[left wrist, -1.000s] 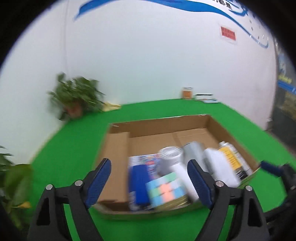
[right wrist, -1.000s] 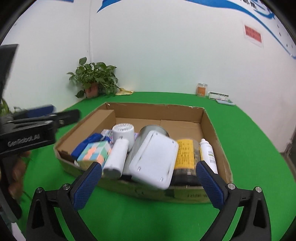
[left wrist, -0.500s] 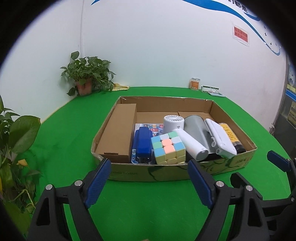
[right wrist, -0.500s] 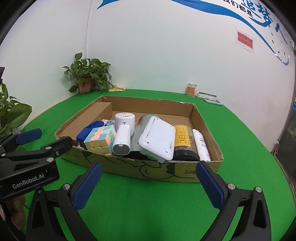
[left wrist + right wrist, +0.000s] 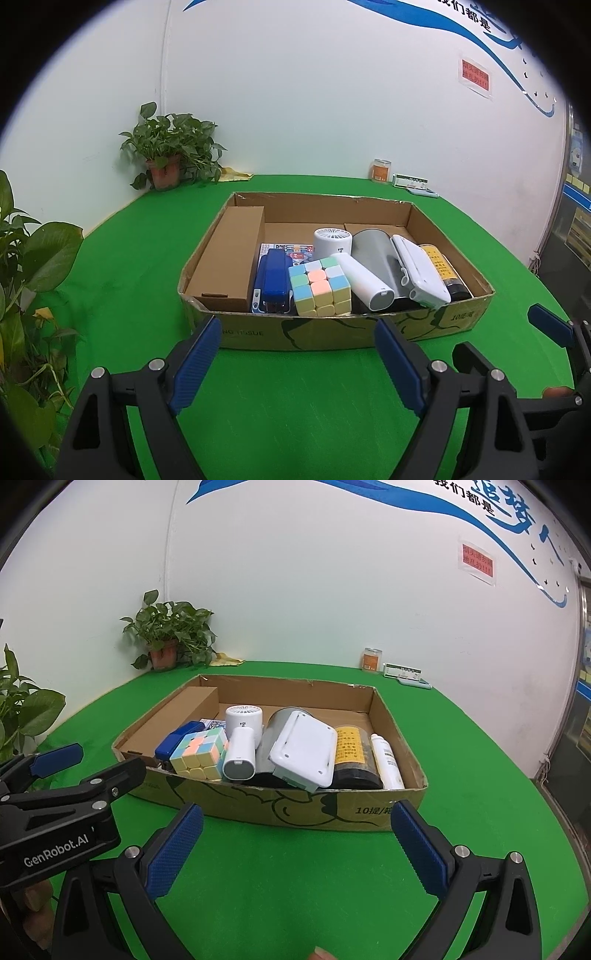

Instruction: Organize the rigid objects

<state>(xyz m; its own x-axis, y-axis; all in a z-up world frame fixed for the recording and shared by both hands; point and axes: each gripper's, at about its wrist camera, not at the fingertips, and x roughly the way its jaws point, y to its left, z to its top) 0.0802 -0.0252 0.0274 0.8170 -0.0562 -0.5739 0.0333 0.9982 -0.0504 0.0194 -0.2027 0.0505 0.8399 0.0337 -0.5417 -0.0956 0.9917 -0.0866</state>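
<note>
A shallow cardboard box (image 5: 332, 334) (image 5: 295, 806) sits on the green table. Inside lie a brown carton (image 5: 231, 264), a blue stapler (image 5: 274, 280) (image 5: 177, 740), a pastel puzzle cube (image 5: 319, 286) (image 5: 201, 753), a small white fan (image 5: 332, 242) (image 5: 243, 718), a white cylinder (image 5: 365, 282) (image 5: 240, 755), a grey cup (image 5: 373, 245), a white flat device (image 5: 419, 275) (image 5: 304, 755), a dark jar with a yellow label (image 5: 445, 271) (image 5: 351, 755) and a white bottle (image 5: 386, 762). My left gripper (image 5: 299, 365) and right gripper (image 5: 295, 849) hang open and empty in front of the box's near wall.
A potted plant (image 5: 168, 155) stands at the table's far left corner, and big leaves (image 5: 33, 258) crowd the left edge. An orange jar (image 5: 381, 170) and a small flat case (image 5: 415, 183) sit at the far right by the wall.
Both grippers have drawn back from over the box toward the table's near side. The box now lies wholly ahead of the fingers; its contents have not moved.
</note>
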